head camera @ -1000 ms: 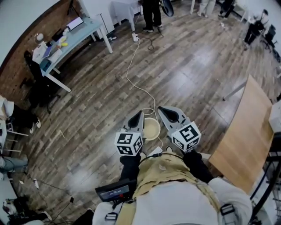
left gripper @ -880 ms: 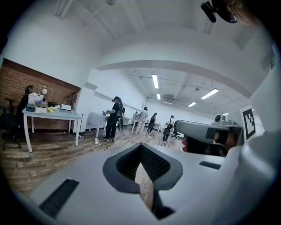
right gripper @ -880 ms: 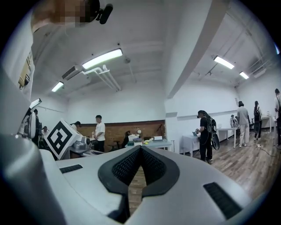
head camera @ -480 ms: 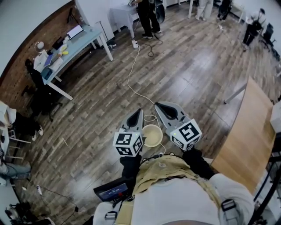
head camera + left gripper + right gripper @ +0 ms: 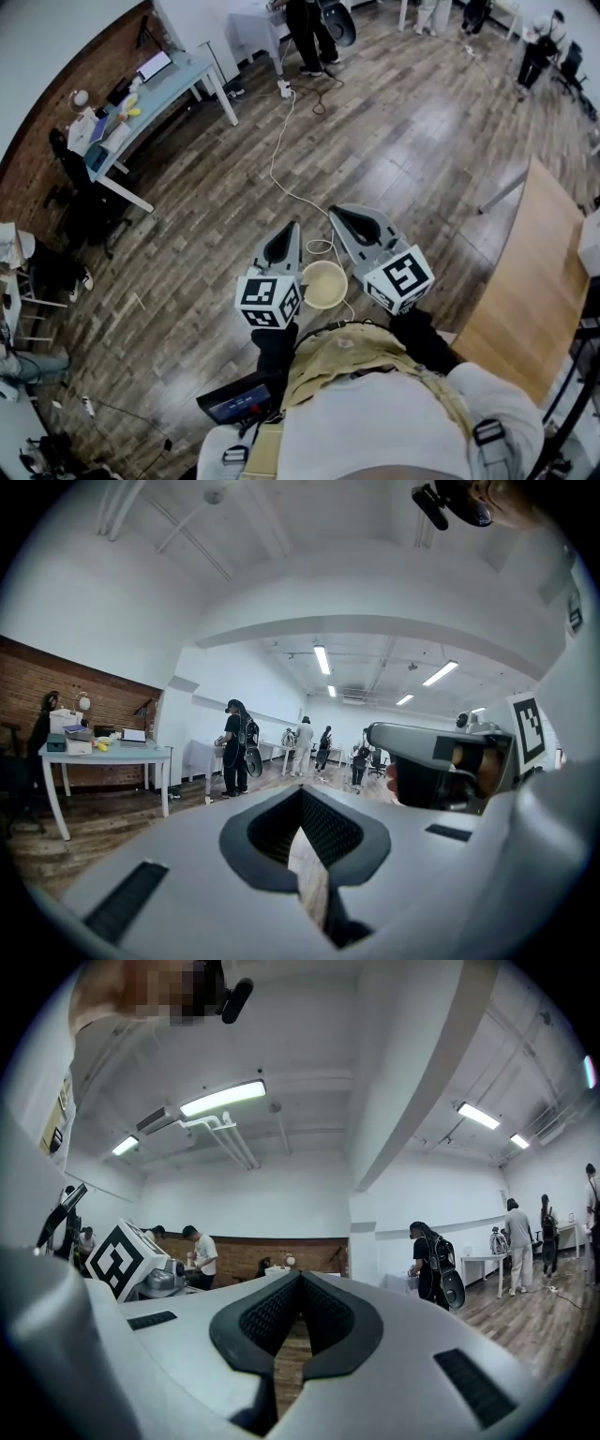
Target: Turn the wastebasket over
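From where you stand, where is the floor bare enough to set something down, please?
Bare floor: left of the wastebasket toward the blue desk, and between the white cable and the wooden table. Crowded: the cable loop by the wastebasket.

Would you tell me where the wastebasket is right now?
In the head view the wastebasket stands on the wooden floor at centre, seen between the left gripper and the right gripper, beside the white cable.
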`<state>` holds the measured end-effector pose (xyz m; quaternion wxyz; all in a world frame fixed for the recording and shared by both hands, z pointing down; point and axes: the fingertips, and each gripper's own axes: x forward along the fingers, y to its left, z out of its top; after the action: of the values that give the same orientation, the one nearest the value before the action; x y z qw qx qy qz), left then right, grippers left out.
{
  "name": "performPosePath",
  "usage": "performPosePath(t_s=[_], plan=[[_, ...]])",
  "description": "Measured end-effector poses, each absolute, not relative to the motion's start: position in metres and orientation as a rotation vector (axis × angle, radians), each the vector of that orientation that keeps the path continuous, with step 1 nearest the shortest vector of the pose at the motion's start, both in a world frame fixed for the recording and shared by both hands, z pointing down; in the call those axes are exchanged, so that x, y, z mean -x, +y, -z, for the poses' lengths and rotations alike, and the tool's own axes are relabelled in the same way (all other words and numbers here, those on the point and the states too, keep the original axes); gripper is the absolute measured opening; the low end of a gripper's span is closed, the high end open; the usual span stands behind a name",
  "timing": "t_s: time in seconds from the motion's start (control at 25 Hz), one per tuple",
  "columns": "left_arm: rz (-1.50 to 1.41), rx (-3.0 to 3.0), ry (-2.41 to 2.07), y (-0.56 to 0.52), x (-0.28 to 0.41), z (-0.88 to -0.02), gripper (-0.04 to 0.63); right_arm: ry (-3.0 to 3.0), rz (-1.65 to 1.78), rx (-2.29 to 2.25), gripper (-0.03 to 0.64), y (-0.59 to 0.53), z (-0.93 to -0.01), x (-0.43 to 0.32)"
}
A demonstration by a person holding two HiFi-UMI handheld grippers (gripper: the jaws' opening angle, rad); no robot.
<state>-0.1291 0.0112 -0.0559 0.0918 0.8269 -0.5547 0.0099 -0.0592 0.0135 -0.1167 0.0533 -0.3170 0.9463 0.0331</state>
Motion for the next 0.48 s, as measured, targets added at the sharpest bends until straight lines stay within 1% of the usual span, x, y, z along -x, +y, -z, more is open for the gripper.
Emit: performPosePath(t_s=[0.48], plan=[[-0.031, -2.434, -1.671, 0.0189, 0.132, 0.0563, 0.002, 2.88, -0.082, 0.958, 0.021, 0.0201, 0.1148, 0.0581]])
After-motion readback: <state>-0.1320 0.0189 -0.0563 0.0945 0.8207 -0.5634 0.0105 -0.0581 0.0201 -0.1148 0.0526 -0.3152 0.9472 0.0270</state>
